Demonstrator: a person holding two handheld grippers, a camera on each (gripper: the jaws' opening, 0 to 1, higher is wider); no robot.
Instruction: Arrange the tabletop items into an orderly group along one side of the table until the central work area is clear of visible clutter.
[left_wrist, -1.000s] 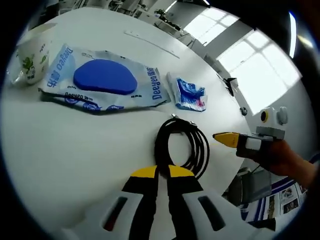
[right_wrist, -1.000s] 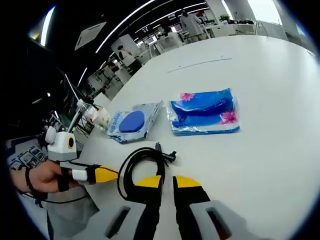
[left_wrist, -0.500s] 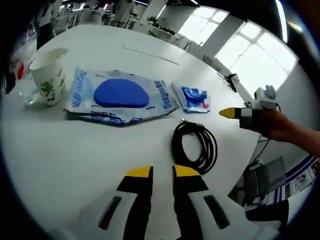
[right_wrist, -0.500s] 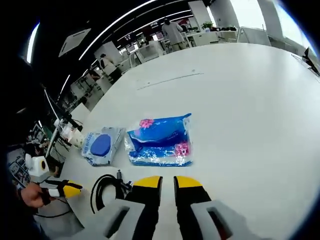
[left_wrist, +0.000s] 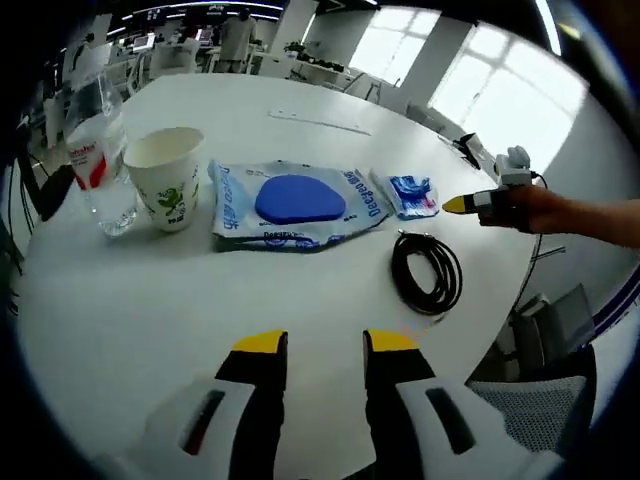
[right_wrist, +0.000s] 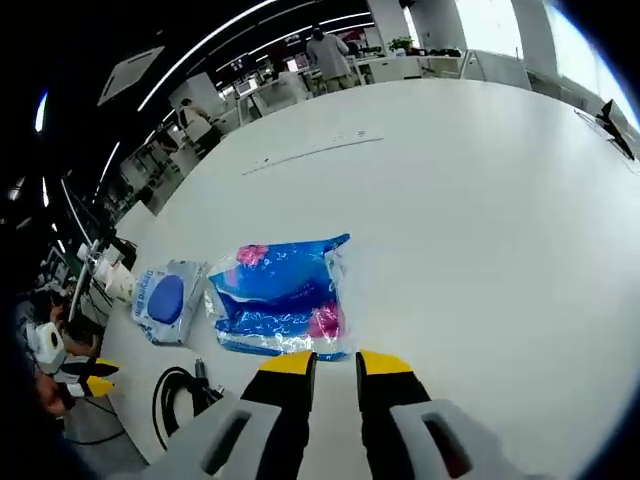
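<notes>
On the white table (left_wrist: 150, 300) a row runs from a clear water bottle (left_wrist: 100, 165) to a paper cup (left_wrist: 168, 178), a wipes pack with a blue lid (left_wrist: 300, 205) and a small blue tissue packet (left_wrist: 410, 195). A coiled black cable (left_wrist: 427, 272) lies nearer the edge. My left gripper (left_wrist: 326, 345) hangs open over bare table, short of everything. My right gripper (left_wrist: 455, 206) hovers beside the tissue packet, its yellow tip a single wedge. In the right gripper view the right gripper (right_wrist: 337, 363) is shut just short of the tissue packet (right_wrist: 280, 295), with the wipes pack (right_wrist: 163, 295), cable (right_wrist: 175, 400) and left gripper (right_wrist: 98, 380) to its left.
The table edge curves close behind the cable, with a grey chair (left_wrist: 550, 345) beyond it. A wide bare stretch of table (right_wrist: 470, 220) lies past the tissue packet. Desks and people stand far off at the back of the room (right_wrist: 330, 50).
My left gripper has drawn back from the cable and its jaws have spread apart; cup and bottle have come into its view. The right gripper has swung toward the tissue packet.
</notes>
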